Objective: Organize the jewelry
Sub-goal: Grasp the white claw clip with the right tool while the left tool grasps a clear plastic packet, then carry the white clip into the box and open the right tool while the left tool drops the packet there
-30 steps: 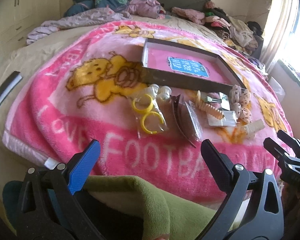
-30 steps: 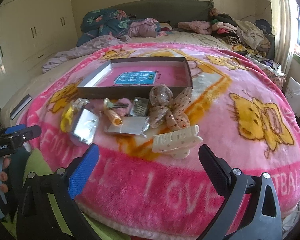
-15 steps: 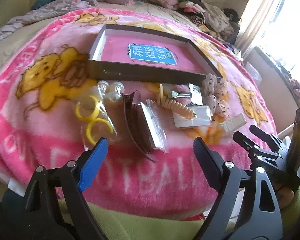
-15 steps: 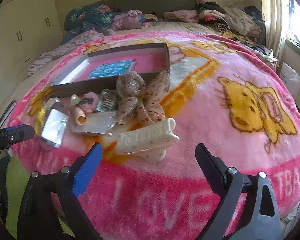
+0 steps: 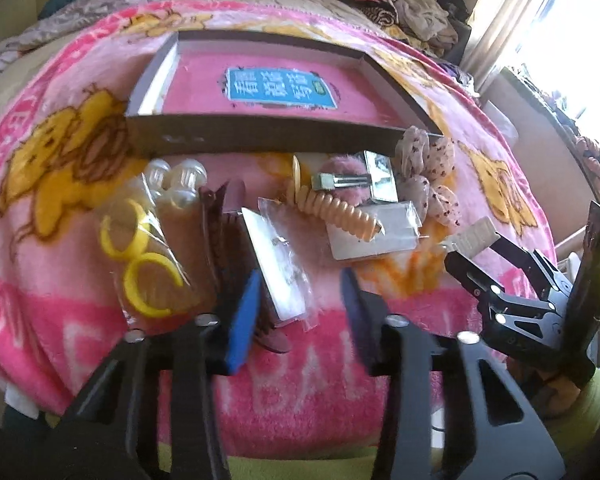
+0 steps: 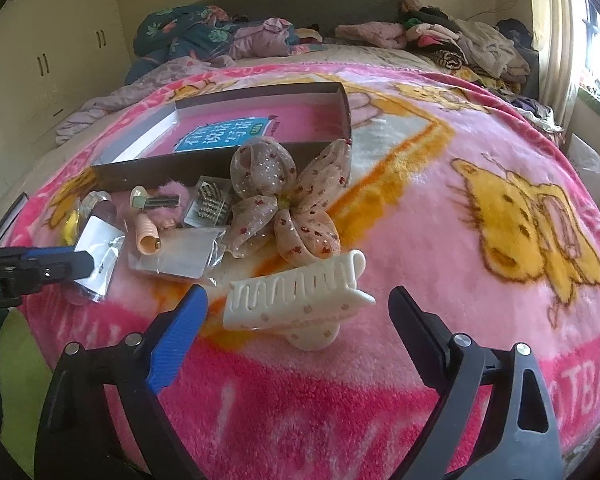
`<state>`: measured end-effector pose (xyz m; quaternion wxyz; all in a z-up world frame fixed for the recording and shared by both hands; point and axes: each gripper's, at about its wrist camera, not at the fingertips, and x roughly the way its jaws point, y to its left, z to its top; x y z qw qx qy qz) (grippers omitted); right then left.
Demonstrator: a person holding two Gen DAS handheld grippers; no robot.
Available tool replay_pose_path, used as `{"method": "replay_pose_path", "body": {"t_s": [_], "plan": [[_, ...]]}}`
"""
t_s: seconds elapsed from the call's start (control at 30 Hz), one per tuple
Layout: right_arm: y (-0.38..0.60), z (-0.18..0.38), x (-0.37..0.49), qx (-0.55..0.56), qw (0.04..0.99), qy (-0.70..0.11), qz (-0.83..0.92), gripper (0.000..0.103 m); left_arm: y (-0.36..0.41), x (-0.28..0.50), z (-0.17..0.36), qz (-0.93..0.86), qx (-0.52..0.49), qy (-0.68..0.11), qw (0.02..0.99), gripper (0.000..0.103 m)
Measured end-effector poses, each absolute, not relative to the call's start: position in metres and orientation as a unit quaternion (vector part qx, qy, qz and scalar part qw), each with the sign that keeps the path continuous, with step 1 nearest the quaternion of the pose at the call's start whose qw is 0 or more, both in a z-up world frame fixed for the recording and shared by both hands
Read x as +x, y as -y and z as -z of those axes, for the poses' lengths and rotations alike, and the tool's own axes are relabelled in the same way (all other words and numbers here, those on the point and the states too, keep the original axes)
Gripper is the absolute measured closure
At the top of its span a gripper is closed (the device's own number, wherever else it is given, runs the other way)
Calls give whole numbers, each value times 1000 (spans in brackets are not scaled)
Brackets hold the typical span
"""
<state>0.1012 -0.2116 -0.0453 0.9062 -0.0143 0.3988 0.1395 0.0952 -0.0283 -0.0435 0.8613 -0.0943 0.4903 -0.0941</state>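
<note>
Nothing is sorted yet: the box (image 5: pixel 260 92) at twelve o'clock holds no jewelry (only its label), the white claw clip (image 6: pixel 296 300) lies between the wide-open, empty right gripper (image 6: pixel 296 336), and the half-open left gripper (image 5: pixel 300 312) grips nothing.

Likely home bedroom, bed (image 6: pixel 380 60), wardrobe (image 6: pixel 60 52), clothes (image 6: pixel 460 40)

A bed (image 6: pixel 400 56) carries a pink cartoon blanket (image 6: pixel 440 208). On the blanket lie an open shallow box (image 6: pixel 260 120), a fabric flower bow (image 6: pixel 288 204), a cream claw clip (image 6: pixel 300 300), bagged yellow rings (image 5: pixel 140 256) and a spiral hair tie (image 5: pixel 336 212).
</note>
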Motion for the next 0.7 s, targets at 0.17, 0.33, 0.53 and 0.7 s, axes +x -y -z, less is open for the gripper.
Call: {"method": "replay_pose_path", "body": {"t_s": [0.17, 0.33, 0.53, 0.7], "plan": [[211, 49, 106, -15, 905, -400, -141, 18, 30, 101, 50, 83, -92, -500, 857, 74], [210, 52, 111, -17, 905, -399, -149, 33, 33, 107, 53, 84, -92, -500, 857, 90], [211, 51, 112, -22, 904, -395, -163, 34, 34, 109, 48, 85, -82, -490, 864, 97], [219, 45, 110, -18, 905, -390, -166, 34, 27, 111, 37, 86, -90, -476, 871, 98]]}}
